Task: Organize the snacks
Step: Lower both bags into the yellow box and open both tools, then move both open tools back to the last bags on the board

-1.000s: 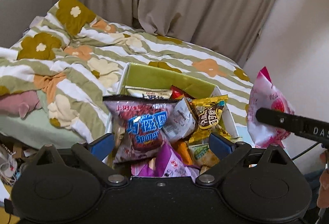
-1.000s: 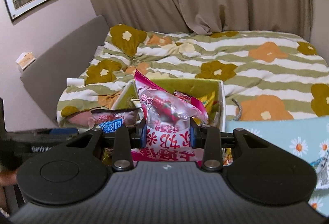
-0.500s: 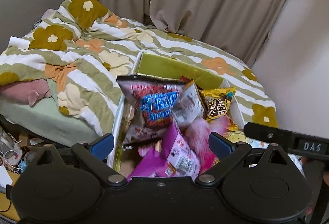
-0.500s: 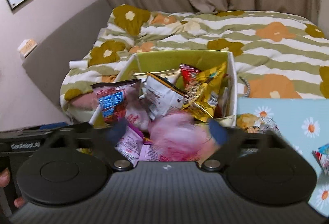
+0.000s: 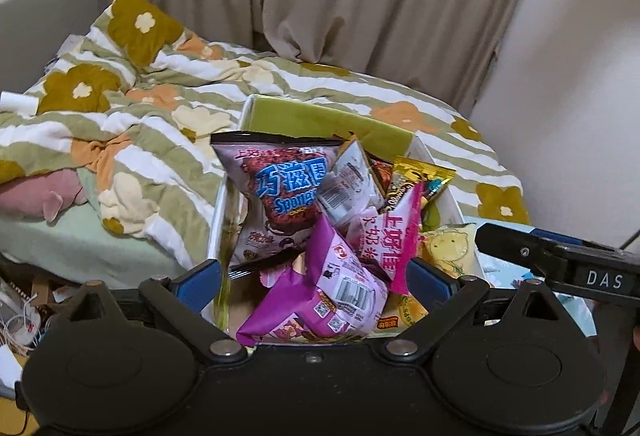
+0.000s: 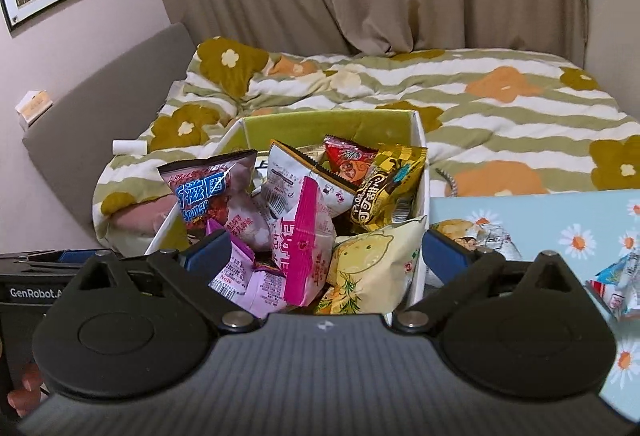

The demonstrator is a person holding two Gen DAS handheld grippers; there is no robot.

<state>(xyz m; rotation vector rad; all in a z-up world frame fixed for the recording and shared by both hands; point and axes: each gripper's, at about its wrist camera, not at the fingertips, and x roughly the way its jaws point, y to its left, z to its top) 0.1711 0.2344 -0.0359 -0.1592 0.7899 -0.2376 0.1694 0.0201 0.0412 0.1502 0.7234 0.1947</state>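
Observation:
A white box with a green inner wall (image 6: 304,123) (image 5: 320,119) sits on the bed, piled with snack bags. A pink packet (image 6: 304,248) (image 5: 394,236) stands on end among them, near the front. My right gripper (image 6: 326,252) hovers just above the front of the box, open wide, with the pink packet and a yellow lemon chip bag (image 6: 372,264) below the gap and no pad touching them. My left gripper (image 5: 316,282) is open too, over a purple packet (image 5: 332,296). A mauve Sponge bag (image 5: 280,187) leans at the left of the box.
A striped flower quilt (image 6: 480,107) covers the bed around the box. To the right lies a light blue daisy-patterned sheet (image 6: 540,224) with loose snack packets (image 6: 616,284) on it. A grey headboard (image 6: 100,83) is at the left, curtains behind.
My right gripper has opened and the pink packet it held now rests in the box. Both grippers have come lower and closer to the box.

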